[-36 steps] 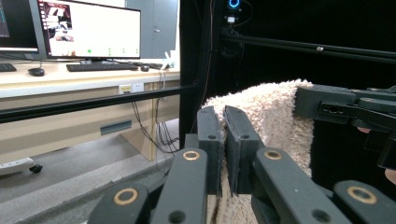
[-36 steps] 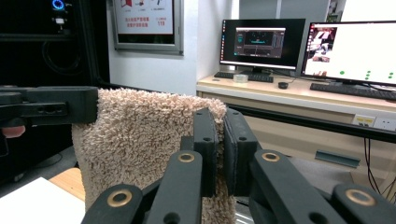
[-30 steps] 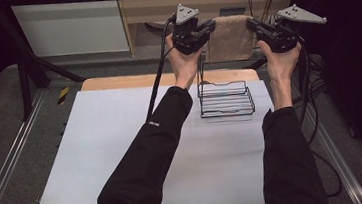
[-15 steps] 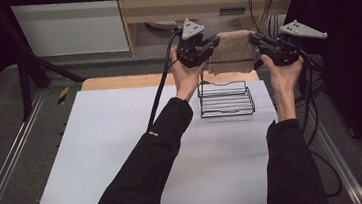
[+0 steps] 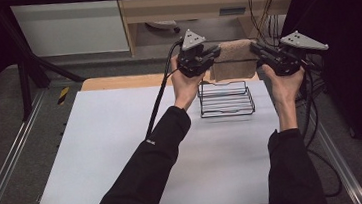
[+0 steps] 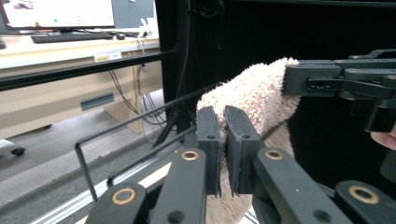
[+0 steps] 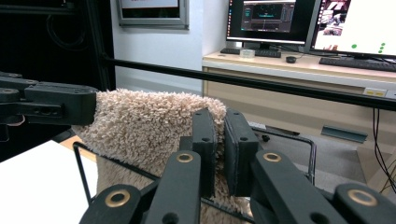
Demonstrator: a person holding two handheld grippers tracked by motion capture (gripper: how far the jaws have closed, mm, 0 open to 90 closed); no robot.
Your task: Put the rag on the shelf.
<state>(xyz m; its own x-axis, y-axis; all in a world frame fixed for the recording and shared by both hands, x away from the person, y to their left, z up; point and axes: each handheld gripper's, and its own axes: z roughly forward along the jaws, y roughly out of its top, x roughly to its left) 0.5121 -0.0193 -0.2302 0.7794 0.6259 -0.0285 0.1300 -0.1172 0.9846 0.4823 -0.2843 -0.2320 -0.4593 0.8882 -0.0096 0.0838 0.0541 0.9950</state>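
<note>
the left gripper (image 5: 213,54) is clamped on one top corner of the beige towel (image 5: 235,59); in the left gripper view its jaws are pressed together with fleece caught between them (image 6: 224,149). the right gripper (image 5: 259,50) pinches the opposite top corner, and its own view shows the same, jaws together on the pile (image 7: 219,154).

relation governing the coming move: the towel is stretched between the two grippers, its long axis running straight from one to the other, with the free cloth hanging below that line. the wire rack (image 5: 226,97) stands on the white tabletop (image 5: 123,152), below the grippers and a little toward the person. in the right gripper view the near rail of the rack (image 7: 116,163) crosses in front of the hanging cloth, so the lower part appears level with the rack top; whether it touches the wire cannot be told.

judgement: the towel's long axis lies roughly parallel to the rack's long side. both hands sit about equally far from the rack, the left gripper above its left end, the right gripper above its right end. draping would call for both to travel together and level.
</note>
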